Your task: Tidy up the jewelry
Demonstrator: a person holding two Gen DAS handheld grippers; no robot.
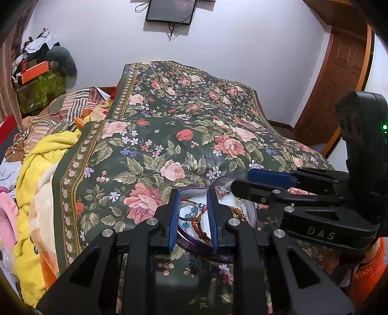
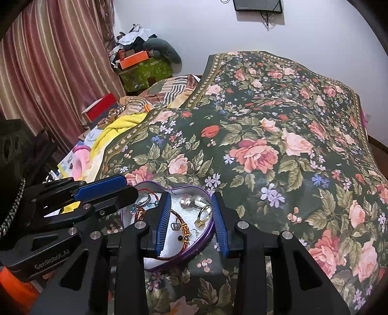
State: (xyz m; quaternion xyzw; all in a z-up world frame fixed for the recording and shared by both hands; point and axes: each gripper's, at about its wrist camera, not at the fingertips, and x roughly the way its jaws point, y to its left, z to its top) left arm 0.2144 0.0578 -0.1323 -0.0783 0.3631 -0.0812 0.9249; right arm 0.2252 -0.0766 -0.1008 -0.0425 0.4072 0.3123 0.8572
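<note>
Both our grippers hang open over the heart tin (image 2: 194, 252) on the floral cloth (image 2: 278, 150).

Our right gripper (image 2: 191, 218) has its jaws spread moderately, gripping nothing; between its blue pads (image 2: 163, 218) we see the tin's white lining with a gold ring (image 2: 203, 215), silver rings (image 2: 191, 201) and a red cord bracelet (image 2: 180, 227). Our left gripper (image 1: 193, 216) is parted less widely, also empty, poised over the tin's left part, where a silver ring (image 1: 188, 210) and red cord lie framed by its fingers; we cannot tell whether it touches them. The tin sits near the cloth's front edge. Left of it lie yellow bedding (image 1: 36, 169) and striped curtains (image 2: 48, 72); a dark screen (image 1: 171, 11) hangs on the white wall.
</note>
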